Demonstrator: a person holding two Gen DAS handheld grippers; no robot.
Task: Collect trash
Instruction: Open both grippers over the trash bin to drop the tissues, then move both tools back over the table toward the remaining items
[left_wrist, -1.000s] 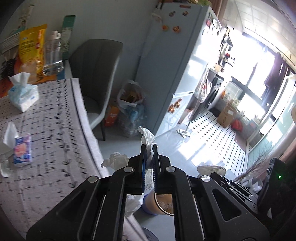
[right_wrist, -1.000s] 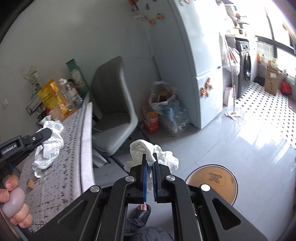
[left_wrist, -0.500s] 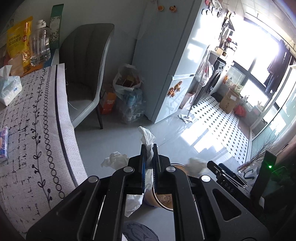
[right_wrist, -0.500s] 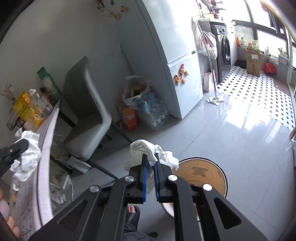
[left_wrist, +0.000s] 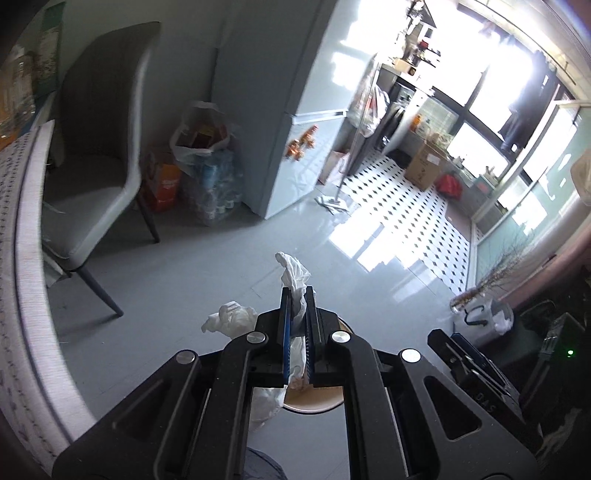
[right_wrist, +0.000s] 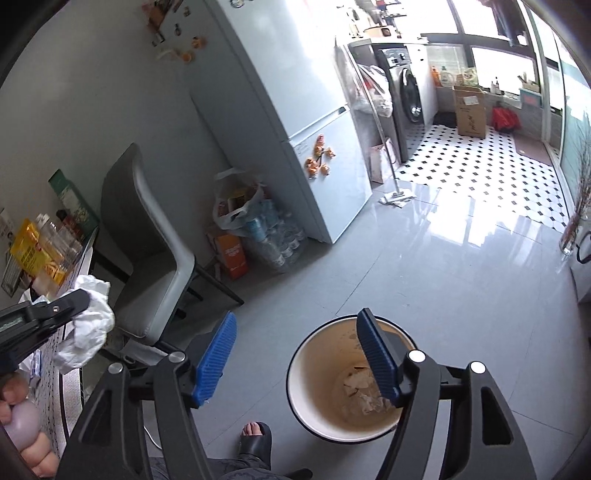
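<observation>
Crumpled white tissue wad (left_wrist: 295, 284): clamped between the blue pads of the left gripper (left_wrist: 296, 325), its tail hanging below. Round white-rimmed, tan-lined waste bin (right_wrist: 317, 373): on the grey floor, lying below and just ahead of that wad; paper scraps at its bottom. Right gripper (right_wrist: 299, 354): directly over the bin, jaws opening, nothing between them. Bin largely hidden behind the left gripper in the left wrist view.

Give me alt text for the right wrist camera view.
The right gripper, blue-padded fingers opening and empty, hangs over a round tan bin holding crumpled tissue. At left, the left gripper clamps a crumpled white tissue.
</observation>
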